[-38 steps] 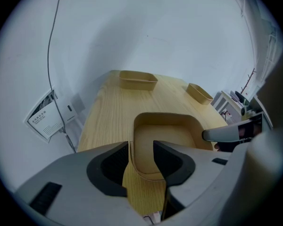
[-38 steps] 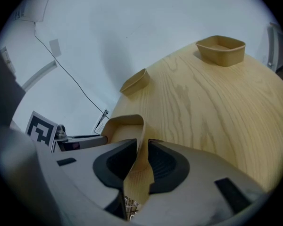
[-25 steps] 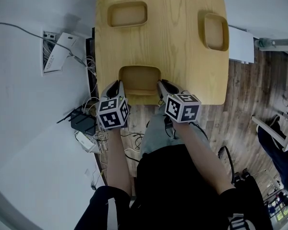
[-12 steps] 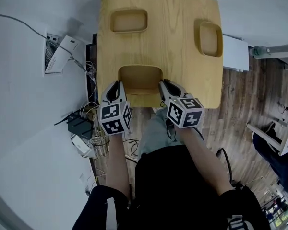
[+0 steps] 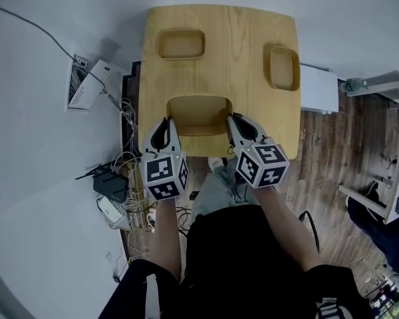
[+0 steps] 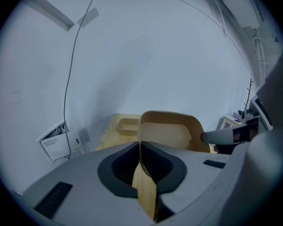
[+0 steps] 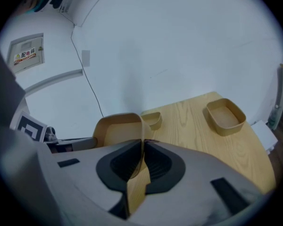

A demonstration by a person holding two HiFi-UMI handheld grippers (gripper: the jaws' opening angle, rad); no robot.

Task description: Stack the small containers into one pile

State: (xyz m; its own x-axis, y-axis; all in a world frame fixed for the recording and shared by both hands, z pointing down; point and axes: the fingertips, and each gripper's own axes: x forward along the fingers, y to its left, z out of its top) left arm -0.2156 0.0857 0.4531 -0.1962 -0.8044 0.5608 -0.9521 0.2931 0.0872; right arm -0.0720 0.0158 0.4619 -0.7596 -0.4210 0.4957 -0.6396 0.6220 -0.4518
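Observation:
A tan rectangular container (image 5: pixel 198 115) hangs above the near edge of the wooden table (image 5: pixel 243 25), held at both ends. My left gripper (image 5: pixel 166 121) is shut on its left wall and my right gripper (image 5: pixel 232 119) on its right wall. The right jaws have just been closing, with that wall between them. In the left gripper view the thin wall runs between the left gripper (image 6: pixel 140 146) pads, the container (image 6: pixel 169 134) beyond. The right gripper (image 7: pixel 143 146) view shows the same pinch on the container (image 7: pixel 115 130). Two more containers sit at the far left (image 5: pixel 180 44) and the right (image 5: pixel 282 67).
The table stands against a white wall. Left of it on the floor lie cables, a router (image 5: pixel 110 185) and an open wall box (image 5: pixel 85 84). A white unit (image 5: pixel 318 89) sits right of the table on wood flooring. The person's legs are just below the table's near edge.
Both grippers have risen together with the near container between them. It has come up off the table and looks larger against the tabletop.

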